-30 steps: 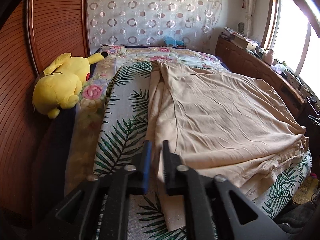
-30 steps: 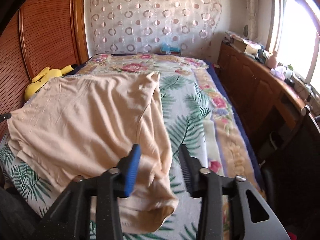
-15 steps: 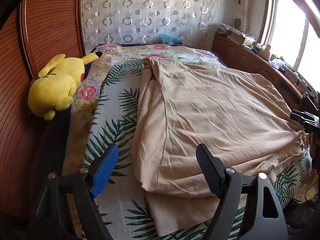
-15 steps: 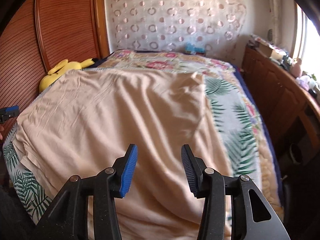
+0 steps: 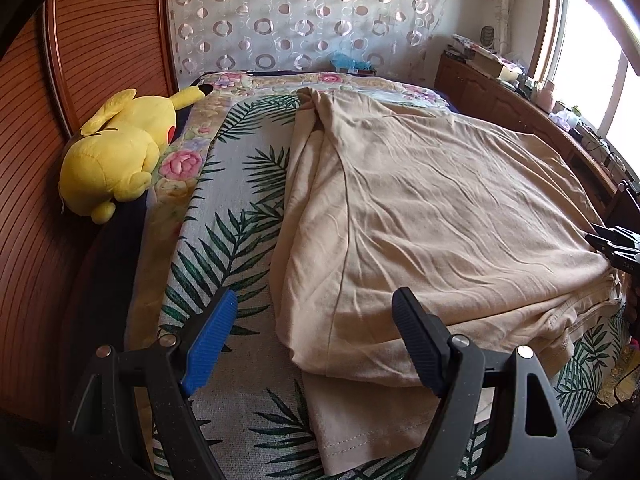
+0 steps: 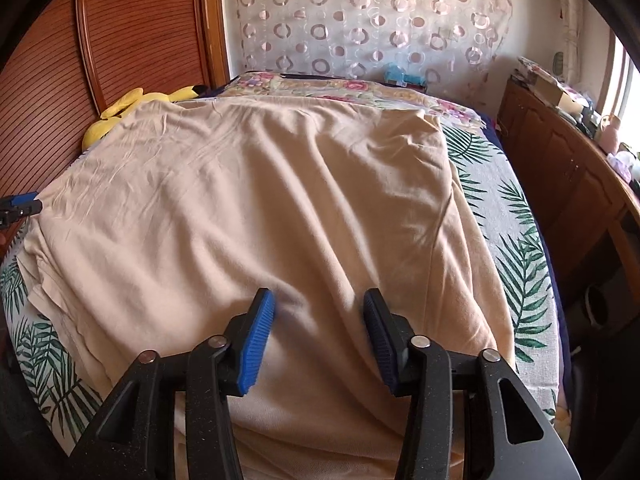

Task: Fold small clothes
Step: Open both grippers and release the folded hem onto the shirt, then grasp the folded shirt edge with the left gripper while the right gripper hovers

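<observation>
Left gripper [image 5: 314, 344] wide open after just spreading, holding nothing; folded side edge of the beige cotton t-shirt [image 5: 420, 216] lies between and ahead of its blue-padded fingers [image 5: 210, 342], not pinched. Right gripper [image 6: 318, 336] jaws half apart, just opened a bit more, empty, hovering over the shirt's cloth, pads not pressing it. Shirt lies spread flat on the palm-leaf print bedspread [image 5: 224, 248], side folded in. Yellow plush toy [image 5: 116, 152] far ahead-left of left gripper, by the reddish wooden slatted headboard [image 5: 104, 40]. Wooden cabinet [image 6: 560, 168] ahead-right of right gripper.
</observation>
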The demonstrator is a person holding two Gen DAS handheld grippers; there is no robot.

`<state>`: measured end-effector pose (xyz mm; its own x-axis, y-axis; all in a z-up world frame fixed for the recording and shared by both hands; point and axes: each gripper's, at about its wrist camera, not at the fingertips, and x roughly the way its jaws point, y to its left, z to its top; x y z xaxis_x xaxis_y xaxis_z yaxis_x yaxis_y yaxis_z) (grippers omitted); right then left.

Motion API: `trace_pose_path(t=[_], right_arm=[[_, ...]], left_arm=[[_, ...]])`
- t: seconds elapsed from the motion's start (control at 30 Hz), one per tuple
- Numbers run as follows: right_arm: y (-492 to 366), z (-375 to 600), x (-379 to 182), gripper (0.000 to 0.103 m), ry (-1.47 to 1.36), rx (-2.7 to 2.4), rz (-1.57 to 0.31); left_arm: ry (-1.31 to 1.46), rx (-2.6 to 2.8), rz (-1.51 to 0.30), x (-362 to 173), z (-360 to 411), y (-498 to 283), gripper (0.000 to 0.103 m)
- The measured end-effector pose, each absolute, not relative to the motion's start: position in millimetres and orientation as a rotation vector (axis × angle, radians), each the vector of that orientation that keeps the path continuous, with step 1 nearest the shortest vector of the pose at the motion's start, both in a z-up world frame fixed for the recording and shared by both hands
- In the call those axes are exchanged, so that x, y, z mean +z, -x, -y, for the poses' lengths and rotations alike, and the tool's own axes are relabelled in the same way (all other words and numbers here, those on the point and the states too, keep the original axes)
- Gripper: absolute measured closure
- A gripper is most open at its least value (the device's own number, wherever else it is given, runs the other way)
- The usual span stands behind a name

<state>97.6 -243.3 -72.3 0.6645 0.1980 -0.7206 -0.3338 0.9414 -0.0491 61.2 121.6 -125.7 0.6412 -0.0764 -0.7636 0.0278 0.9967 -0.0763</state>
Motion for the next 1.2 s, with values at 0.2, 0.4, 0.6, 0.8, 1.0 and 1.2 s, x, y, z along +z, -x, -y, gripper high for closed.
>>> trace_pose_path(t=[0.2,0.4,0.6,0.8,1.0,1.2], right_arm=[[-97.7,239.8,-73.0,0.037,0.196,0.331,-0.795],[-95.7,240.2,-78.2,0.034,0.2,0.327,-0.795],[-97.2,242.0,-79.8,0.03,0.203,0.323,-0.797],[-96.5,241.8,-79.7,0.028,0.204,0.321,-0.799],[-95.8,242.0,-79.2,0.027,0.204,0.321,-0.799],[-95.6,242.2,-79.2,0.027,0.205,0.321,-0.799]], left_arm=[[0.061,-0.06,-0.889,-131.1,-121.5,-60.8,0.023],[0.072,-0.062,-0.902,-136.0,-124.1,-54.3,0.023],[0.127,-0.054,-0.889,-134.0,-137.0,-38.7,0.023],[0.151,-0.069,-0.878,-134.7,-139.6,-27.6,0.028],[0.152,-0.103,-0.871,-132.0,-129.9,-28.8,0.042],[0.163,-0.107,-0.874,-133.4,-124.9,-36.4,0.044]])
